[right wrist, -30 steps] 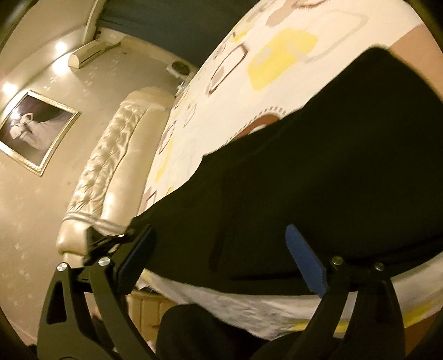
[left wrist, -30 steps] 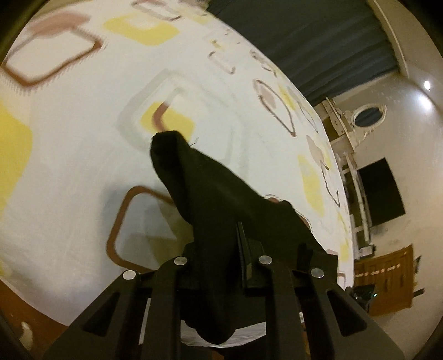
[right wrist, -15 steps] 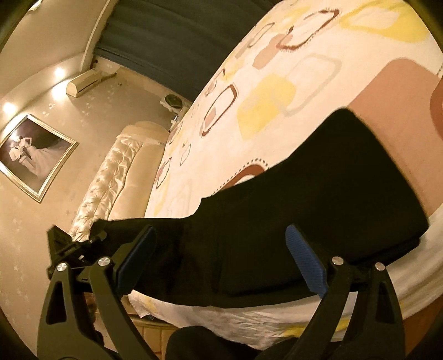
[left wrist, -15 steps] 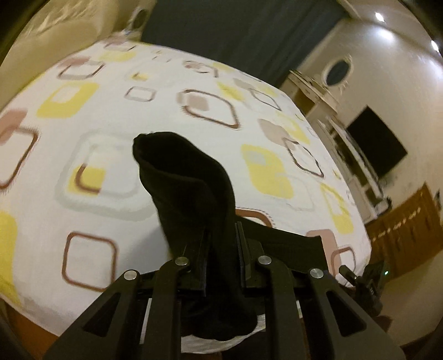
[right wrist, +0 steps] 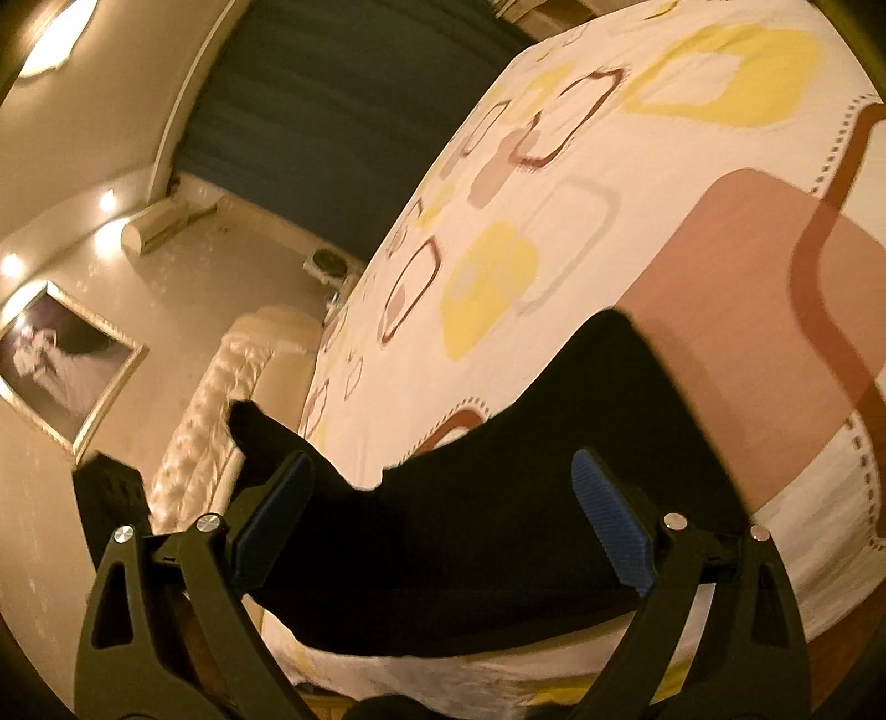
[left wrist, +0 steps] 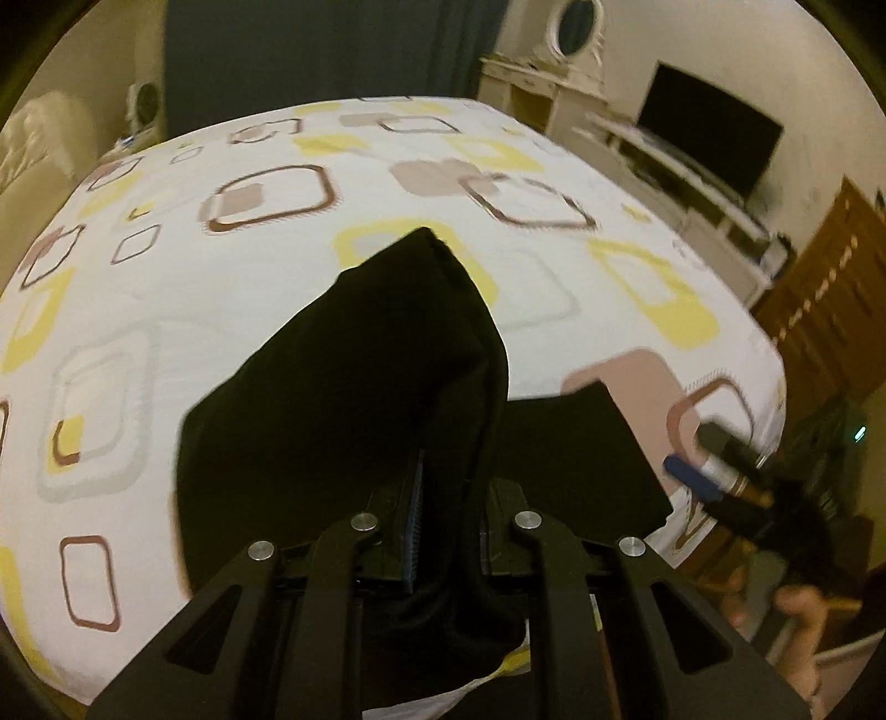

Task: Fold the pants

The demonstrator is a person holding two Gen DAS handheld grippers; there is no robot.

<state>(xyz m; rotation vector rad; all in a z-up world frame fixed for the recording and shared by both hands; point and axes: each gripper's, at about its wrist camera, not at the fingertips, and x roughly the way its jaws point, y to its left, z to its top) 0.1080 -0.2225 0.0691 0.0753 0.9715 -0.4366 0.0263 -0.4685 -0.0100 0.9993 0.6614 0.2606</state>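
Note:
Black pants (left wrist: pixel 360 399) lie along the near edge of a bed (left wrist: pixel 166 343) covered by a white sheet with yellow and brown squares. My left gripper (left wrist: pixel 448 498) is shut on one end of them, and the cloth rises in a hump above the sheet. The other end lies flat to the right. My right gripper (right wrist: pixel 443 515) stands open, its blue pads wide apart over the flat part of the pants (right wrist: pixel 581 399). From the left wrist view the right gripper (left wrist: pixel 692 476) shows blurred at the bed's right corner.
A cream tufted headboard (right wrist: pixel 221 399) lies off to the left, with a dark curtain (left wrist: pixel 332 50) behind the bed. On the right stand a television (left wrist: pixel 709 144) on a low white unit and a wooden cabinet (left wrist: pixel 830 310). A hand (left wrist: pixel 803 609) shows at the lower right.
My left gripper has swung right along the bed and rolled, carrying the pants end over the rest of the pants. The right gripper has drawn back a little and stays open.

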